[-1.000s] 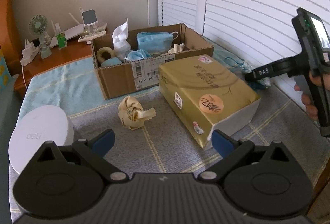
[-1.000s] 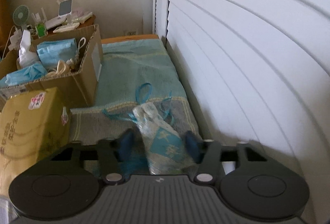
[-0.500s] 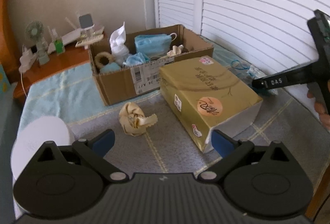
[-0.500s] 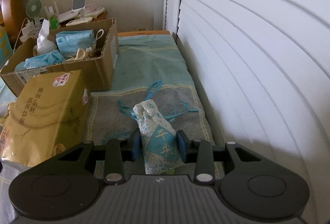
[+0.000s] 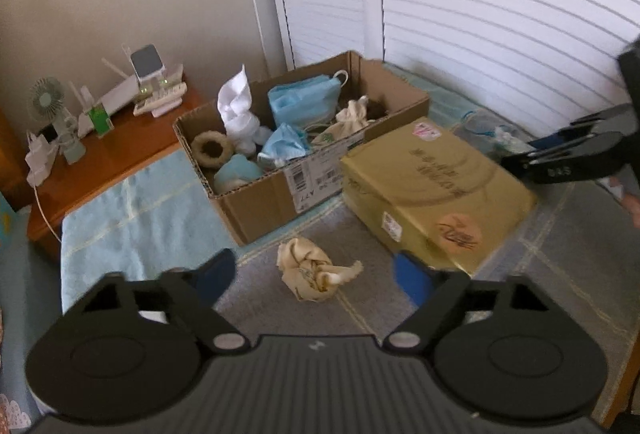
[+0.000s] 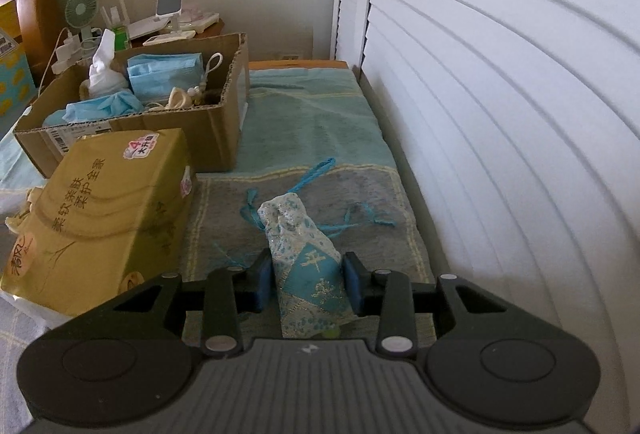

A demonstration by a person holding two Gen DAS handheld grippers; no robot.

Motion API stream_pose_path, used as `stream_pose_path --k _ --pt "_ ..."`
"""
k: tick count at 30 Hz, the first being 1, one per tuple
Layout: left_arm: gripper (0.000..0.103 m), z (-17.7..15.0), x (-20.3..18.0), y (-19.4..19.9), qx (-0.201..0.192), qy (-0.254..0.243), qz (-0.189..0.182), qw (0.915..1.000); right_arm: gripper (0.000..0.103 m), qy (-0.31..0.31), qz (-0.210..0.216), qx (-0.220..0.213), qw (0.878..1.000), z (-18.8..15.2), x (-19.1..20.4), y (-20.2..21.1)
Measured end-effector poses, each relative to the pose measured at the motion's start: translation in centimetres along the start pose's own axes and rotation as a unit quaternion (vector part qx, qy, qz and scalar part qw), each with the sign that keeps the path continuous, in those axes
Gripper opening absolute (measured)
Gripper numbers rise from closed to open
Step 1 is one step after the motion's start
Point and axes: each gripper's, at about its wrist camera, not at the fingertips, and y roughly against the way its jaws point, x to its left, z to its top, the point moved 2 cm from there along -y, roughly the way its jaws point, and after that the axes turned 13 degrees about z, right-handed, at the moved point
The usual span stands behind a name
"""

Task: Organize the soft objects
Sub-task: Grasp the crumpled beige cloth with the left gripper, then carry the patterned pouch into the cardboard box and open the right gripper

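A blue and white brocade pouch [image 6: 306,266] with blue cords is pinched between the pads of my right gripper [image 6: 308,280], lifted off the grey mat. A crumpled cream cloth [image 5: 310,268] lies on the mat just ahead of my left gripper [image 5: 314,272], whose jaws are closing with the cloth between the blue pads but not touched. Behind it stands an open cardboard box [image 5: 260,194] [image 6: 212,126] holding blue face masks [image 5: 304,102], a white cloth, a beige ring and other soft items. The right gripper shows at the far right edge in the left wrist view.
A yellow tissue pack [image 5: 436,186] [image 6: 104,210] lies right of the box. A wooden side table [image 5: 116,154] carries a small fan, a router and chargers. White louvred doors [image 6: 500,114] run along the right side. A towel [image 6: 312,122] covers the surface.
My right gripper closed on the pouch and raised it. My left gripper moved forward toward the cream cloth and its jaws narrowed; the white round object at left dropped out of sight.
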Motion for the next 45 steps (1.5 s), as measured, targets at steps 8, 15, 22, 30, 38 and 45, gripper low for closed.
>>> stream_pose_path --k 8,15,22,30,38,45 --pt "0.064 0.2 -0.2 -4.0 0.048 0.009 -0.013 0.9987 0.042 0.002 0.006 0.002 1.000 -0.1 -0.1 0.0" --pt "0.061 0.3 -0.7 -5.5 0.067 -0.004 -0.002 0.9978 0.042 0.004 0.009 0.002 1.000 -0.1 -0.1 -0.1" --pt "0.059 0.2 -1.2 -6.1 0.082 -0.012 -0.005 0.9965 0.042 0.002 0.012 0.001 1.000 -0.2 -0.2 0.0" --pt "0.045 0.0 -1.3 -6.1 0.090 -0.002 -0.022 0.9957 0.042 0.000 0.012 -0.002 1.000 -0.2 -0.3 0.0" --pt "0.030 -0.2 -1.2 -5.6 0.088 0.003 -0.024 0.9958 0.042 0.000 0.013 -0.006 1.000 -0.2 -0.3 0.4" --pt "0.029 0.0 -0.6 -3.8 0.071 0.008 -0.029 0.9970 0.042 0.009 0.010 -0.013 1.000 0.1 0.0 1.4"
